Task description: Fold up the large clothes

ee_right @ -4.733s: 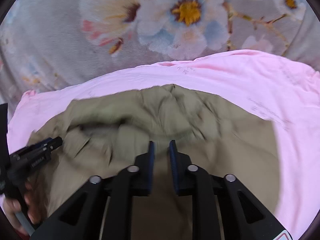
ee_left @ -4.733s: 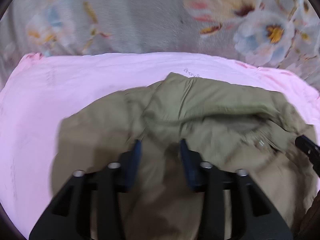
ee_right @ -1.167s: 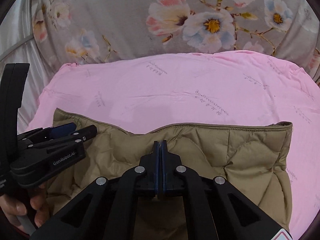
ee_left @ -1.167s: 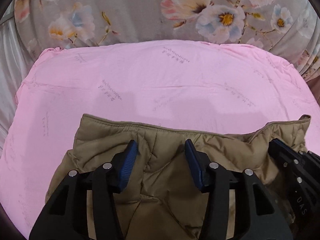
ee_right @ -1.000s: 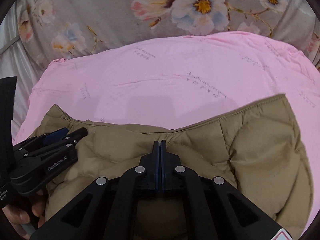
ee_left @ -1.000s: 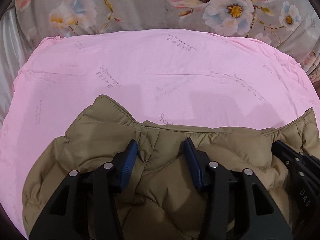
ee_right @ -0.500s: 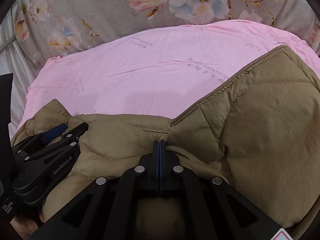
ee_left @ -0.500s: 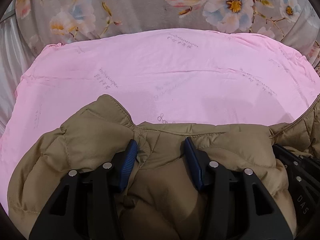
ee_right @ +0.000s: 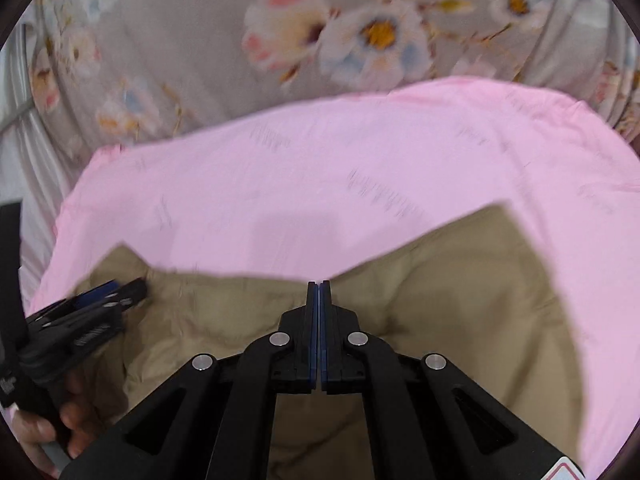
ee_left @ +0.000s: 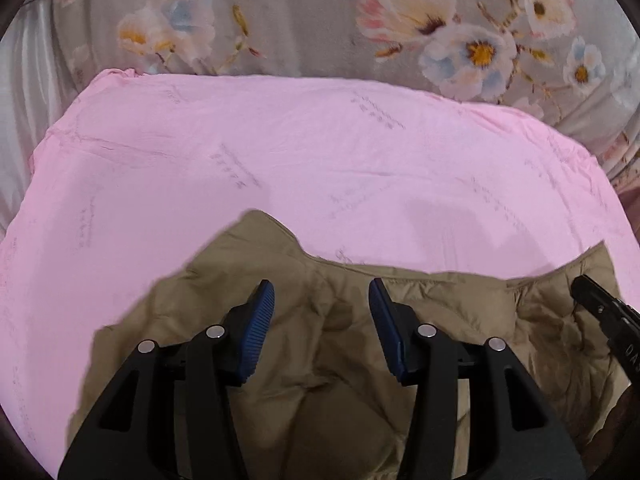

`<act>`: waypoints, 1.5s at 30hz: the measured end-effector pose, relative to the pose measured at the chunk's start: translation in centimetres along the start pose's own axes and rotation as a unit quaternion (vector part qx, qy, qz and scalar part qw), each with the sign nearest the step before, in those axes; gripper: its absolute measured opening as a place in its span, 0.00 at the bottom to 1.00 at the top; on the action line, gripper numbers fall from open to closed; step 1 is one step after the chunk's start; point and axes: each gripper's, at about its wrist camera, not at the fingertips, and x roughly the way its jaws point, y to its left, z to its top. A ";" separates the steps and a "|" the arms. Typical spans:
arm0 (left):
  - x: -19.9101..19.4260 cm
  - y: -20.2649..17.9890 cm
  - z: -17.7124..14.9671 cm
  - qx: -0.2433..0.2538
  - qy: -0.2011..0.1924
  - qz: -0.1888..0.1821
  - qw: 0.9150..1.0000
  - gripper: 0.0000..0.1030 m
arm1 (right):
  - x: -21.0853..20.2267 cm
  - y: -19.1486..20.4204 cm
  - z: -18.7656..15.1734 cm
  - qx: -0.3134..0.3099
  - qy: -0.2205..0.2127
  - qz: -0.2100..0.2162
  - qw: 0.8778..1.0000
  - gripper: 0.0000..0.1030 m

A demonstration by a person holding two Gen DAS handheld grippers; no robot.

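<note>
- Tan padded jacket [ee_left: 344, 364] bunched at the near edge of a pink sheet [ee_left: 320, 160] on a bed.
- Left hand-held gripper [ee_left: 322, 320] half open, jacket between its blue pads, grip unclear.
- Right hand-held gripper [ee_right: 319, 320] fully closed, seemingly pinching the jacket's edge.
- Risk: slippery padding sliding free, spoiling the fold.

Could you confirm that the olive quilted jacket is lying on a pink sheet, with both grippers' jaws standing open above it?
Not quite. The olive quilted jacket does lie on the pink sheet, but only the left gripper has its jaws apart. The right gripper has its jaws shut together, as the right wrist view shows.
</note>
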 end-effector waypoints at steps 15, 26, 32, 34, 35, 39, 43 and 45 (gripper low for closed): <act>4.4 4.7 -0.9 -0.027 0.024 0.077 0.996 0.52 | 5.1 -5.8 -3.1 0.043 0.040 -0.058 0.997 0.00; 4.8 5.1 -1.5 -0.042 0.025 0.062 0.997 0.54 | 5.4 -6.3 -3.5 0.062 0.042 -0.035 0.997 0.00; 4.9 4.9 -1.6 -0.040 0.025 0.066 0.997 0.54 | 5.5 -6.3 -3.4 0.064 0.042 -0.034 0.996 0.00; 4.9 4.9 -1.6 -0.042 0.028 0.064 0.997 0.55 | 5.5 -6.2 -3.4 0.064 0.043 -0.035 0.996 0.00; 4.8 4.9 -1.6 -0.042 0.028 0.065 0.997 0.55 | 5.5 -6.2 -3.3 0.063 0.043 -0.037 0.996 0.00; 3.3 5.1 -1.6 -0.050 0.034 0.069 0.996 0.55 | 2.7 -4.2 -3.0 0.052 0.024 -0.054 0.997 0.11; -1.3 4.5 -2.1 -0.062 0.022 0.039 0.997 0.55 | -2.0 1.0 -2.9 0.026 -0.007 0.013 1.000 0.11; -3.3 3.3 -2.6 -0.051 0.016 0.036 0.998 0.56 | -3.2 4.2 -3.3 -0.011 -0.015 0.032 0.999 0.11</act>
